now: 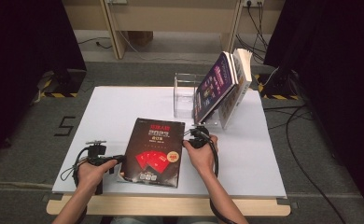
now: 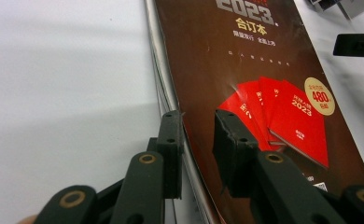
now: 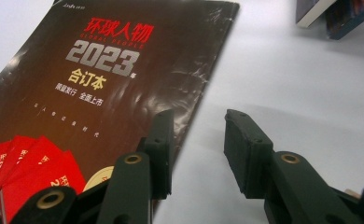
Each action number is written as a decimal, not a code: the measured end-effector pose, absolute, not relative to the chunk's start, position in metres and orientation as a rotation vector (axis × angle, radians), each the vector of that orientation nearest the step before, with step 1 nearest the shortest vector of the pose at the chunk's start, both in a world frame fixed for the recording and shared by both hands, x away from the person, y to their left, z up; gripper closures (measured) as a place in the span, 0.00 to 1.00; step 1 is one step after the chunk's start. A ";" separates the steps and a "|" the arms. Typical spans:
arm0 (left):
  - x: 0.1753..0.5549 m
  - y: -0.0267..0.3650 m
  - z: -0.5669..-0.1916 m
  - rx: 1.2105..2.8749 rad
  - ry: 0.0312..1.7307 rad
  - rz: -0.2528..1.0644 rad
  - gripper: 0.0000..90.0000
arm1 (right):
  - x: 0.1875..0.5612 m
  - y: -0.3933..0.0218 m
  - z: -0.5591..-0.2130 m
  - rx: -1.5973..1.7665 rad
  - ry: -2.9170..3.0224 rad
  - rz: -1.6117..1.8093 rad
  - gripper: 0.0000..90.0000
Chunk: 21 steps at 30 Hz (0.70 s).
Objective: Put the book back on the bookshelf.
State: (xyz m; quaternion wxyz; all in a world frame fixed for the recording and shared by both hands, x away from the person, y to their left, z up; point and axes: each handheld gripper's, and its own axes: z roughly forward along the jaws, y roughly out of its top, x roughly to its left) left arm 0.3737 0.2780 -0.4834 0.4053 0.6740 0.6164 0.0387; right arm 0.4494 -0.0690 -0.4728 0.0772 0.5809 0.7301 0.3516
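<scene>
You've got a gripper on each side of the book [image 1: 153,151], which lies flat and face up near your edge of the table [image 1: 115,107]. Your left gripper [image 2: 197,122] straddles its left edge, one jaw outside by the pages and one over the cover, jaws apart and not pressing; that looks like a setup to pinch the edge and lift. Your right gripper [image 3: 198,140] stands open at the right edge, one jaw over the cover's rim, the other over bare table. Farther out, the white top is matte and smooth. At the far side, two books [image 1: 222,86] lean tilted against a clear stand [image 1: 185,95]. Beyond that: grey floor, cables, black curtains either side.
</scene>
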 end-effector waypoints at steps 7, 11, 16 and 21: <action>0.374 0.273 -0.492 1.729 1.579 0.111 0.89 | 0.452 -0.065 -0.475 1.747 2.195 1.046 0.71; 0.374 0.270 -0.489 1.779 1.560 0.153 0.93 | 0.454 -0.063 -0.475 1.760 2.195 1.046 0.71; 0.374 0.270 -0.489 1.787 1.554 0.150 0.95 | 0.458 -0.060 -0.477 1.775 2.201 1.045 0.71; 0.374 0.269 -0.488 1.799 1.551 0.156 0.95 | 0.463 -0.057 -0.480 1.772 2.209 1.048 0.71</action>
